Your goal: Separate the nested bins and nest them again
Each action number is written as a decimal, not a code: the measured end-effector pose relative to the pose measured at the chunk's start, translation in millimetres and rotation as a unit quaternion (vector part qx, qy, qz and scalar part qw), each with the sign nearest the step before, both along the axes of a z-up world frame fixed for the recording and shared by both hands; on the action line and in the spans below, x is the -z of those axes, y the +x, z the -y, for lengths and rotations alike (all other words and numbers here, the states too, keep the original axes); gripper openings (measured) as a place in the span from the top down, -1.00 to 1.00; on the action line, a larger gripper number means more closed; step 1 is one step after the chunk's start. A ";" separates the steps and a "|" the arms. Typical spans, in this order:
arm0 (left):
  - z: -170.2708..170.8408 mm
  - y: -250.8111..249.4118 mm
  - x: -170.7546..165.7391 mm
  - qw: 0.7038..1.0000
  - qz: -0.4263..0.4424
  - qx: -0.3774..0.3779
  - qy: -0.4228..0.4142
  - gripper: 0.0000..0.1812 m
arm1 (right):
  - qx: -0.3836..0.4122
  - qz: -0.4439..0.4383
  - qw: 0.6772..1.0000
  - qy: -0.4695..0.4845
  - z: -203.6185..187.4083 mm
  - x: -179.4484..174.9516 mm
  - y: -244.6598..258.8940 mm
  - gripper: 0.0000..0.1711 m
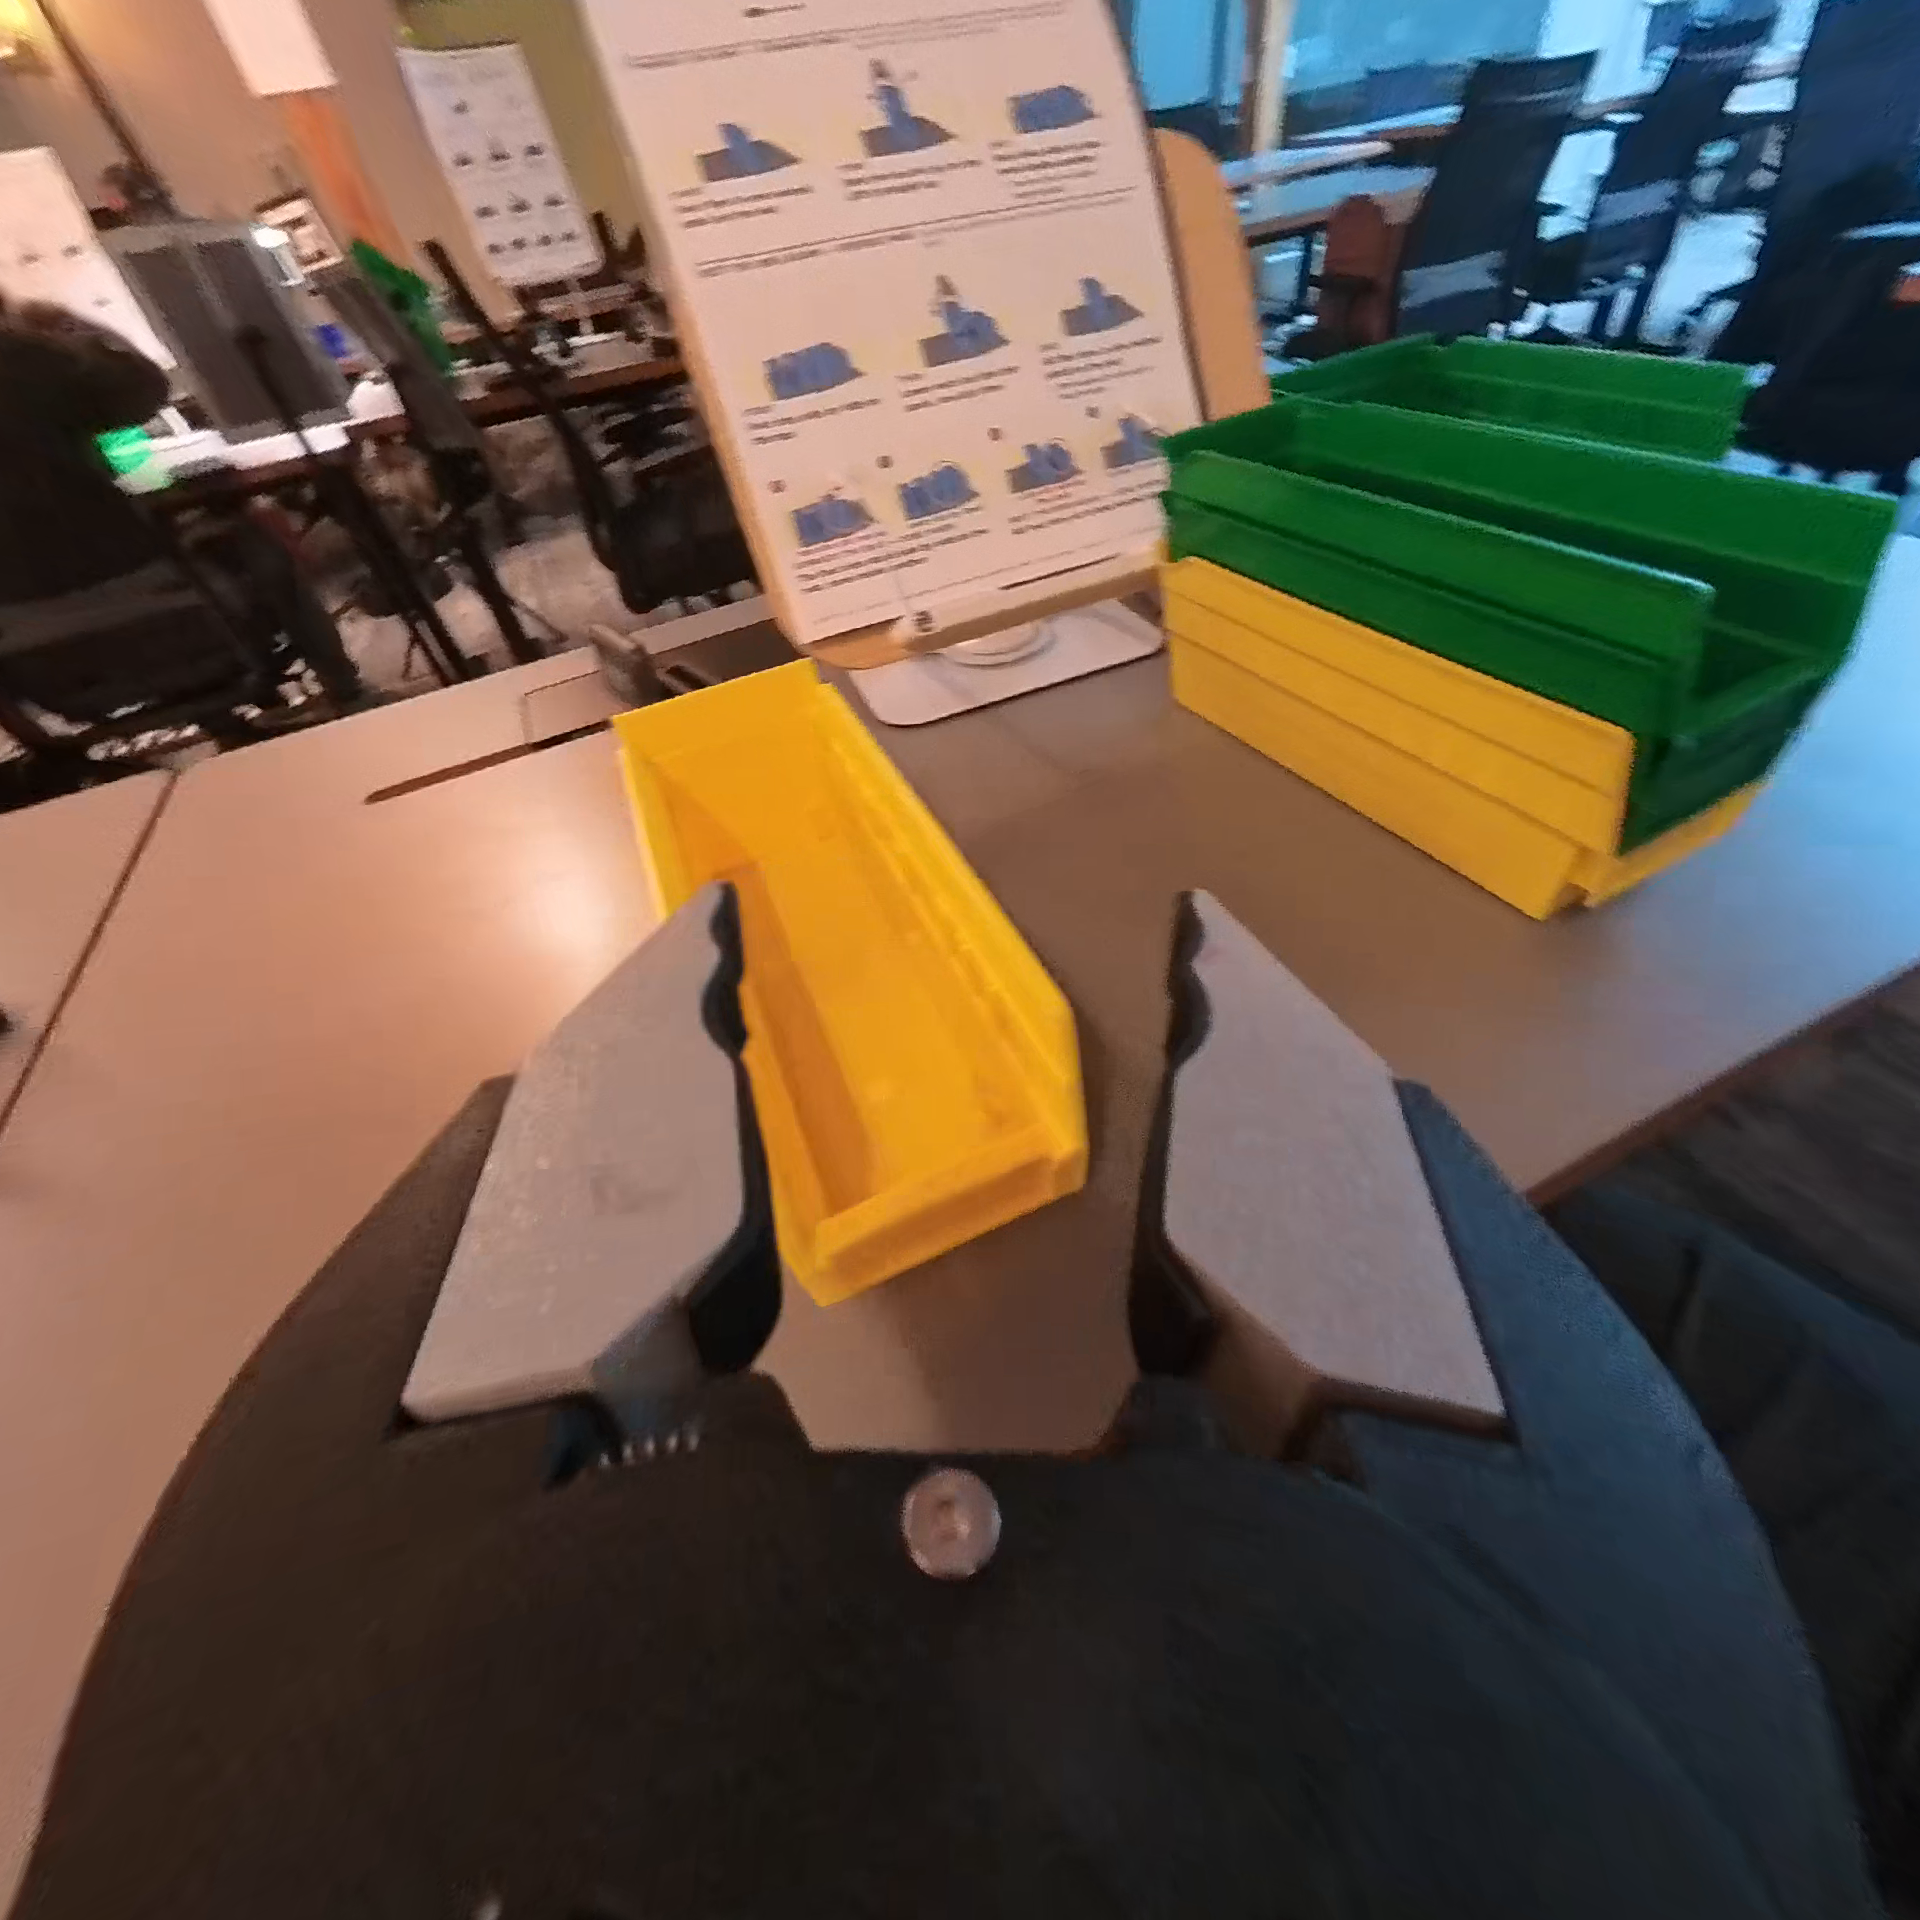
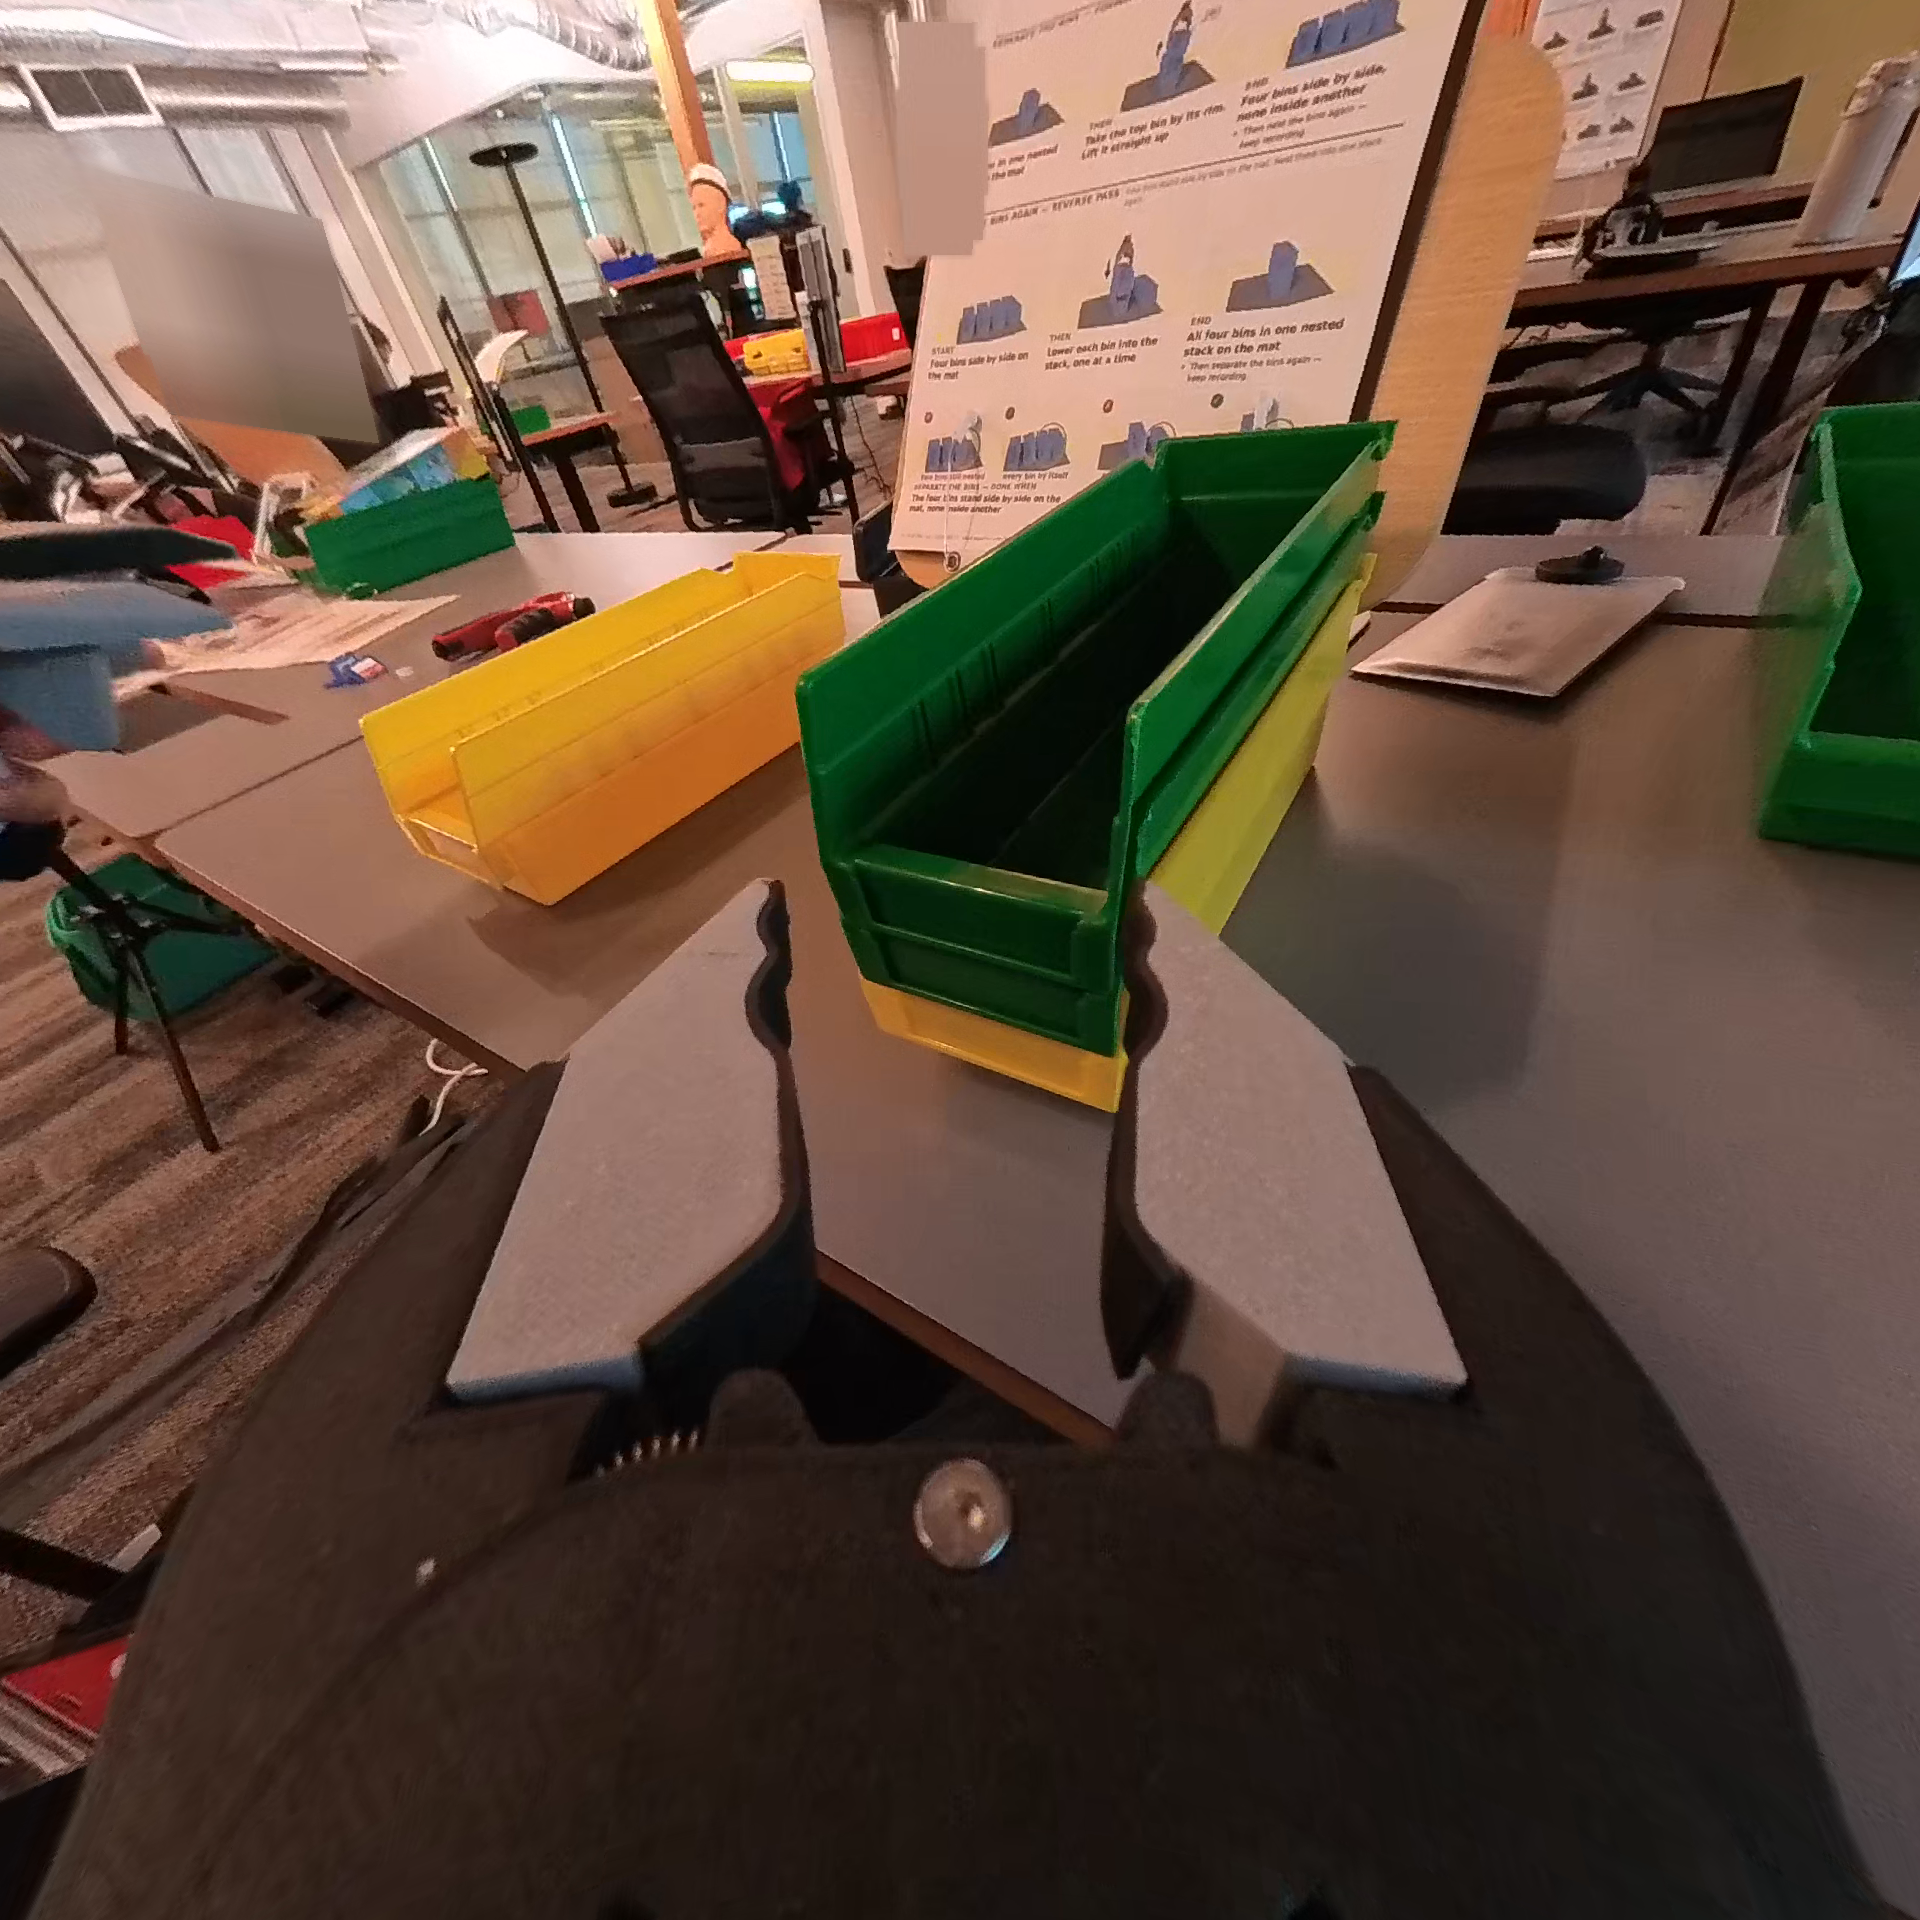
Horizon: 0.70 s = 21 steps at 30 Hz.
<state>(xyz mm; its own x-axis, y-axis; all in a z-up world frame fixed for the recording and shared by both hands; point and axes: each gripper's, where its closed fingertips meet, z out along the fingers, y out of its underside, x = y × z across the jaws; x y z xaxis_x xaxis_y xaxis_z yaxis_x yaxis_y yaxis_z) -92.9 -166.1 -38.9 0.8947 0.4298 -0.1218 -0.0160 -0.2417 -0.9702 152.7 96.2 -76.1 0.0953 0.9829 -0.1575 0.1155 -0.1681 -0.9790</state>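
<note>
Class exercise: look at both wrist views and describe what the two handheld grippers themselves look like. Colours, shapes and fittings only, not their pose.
The left gripper and right gripper look identical: a broad black textured body, two flat grey wedge-shaped fingers with black scalloped inner pads, a silver round screw centred on the body, and a small coiled spring beside the base of one finger. No cables or sleeves are visible.

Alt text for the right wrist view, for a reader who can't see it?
The open right gripper faces the near end of a nested stack, two green bins in a yellow one, on a grey table. A lone yellow bin lies left.
</note>
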 end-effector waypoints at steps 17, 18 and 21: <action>-12.7 -35.1 30.3 0.993 0.116 -0.023 0.003 -0.21 | 0.003 0.054 0.998 0.040 -32.1 -31.0 -5.1 0.23; -19.8 -37.0 31.1 0.992 0.123 -0.018 -0.008 -0.21 | 0.007 0.073 0.996 0.047 -38.6 -35.4 -4.9 0.21; -42.2 -56.7 30.2 0.989 0.137 -0.026 -0.047 -0.22 | 0.056 0.104 0.992 0.054 -66.3 -50.4 -0.2 0.19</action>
<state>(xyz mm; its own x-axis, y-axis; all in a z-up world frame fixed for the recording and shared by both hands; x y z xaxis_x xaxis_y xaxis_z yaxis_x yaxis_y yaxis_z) -149.6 -123.9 -69.0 0.8765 0.4744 0.0815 0.2601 -0.3243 -0.9095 152.5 162.5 -25.7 0.2233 0.9746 -0.0178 0.3030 -0.0868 -0.9490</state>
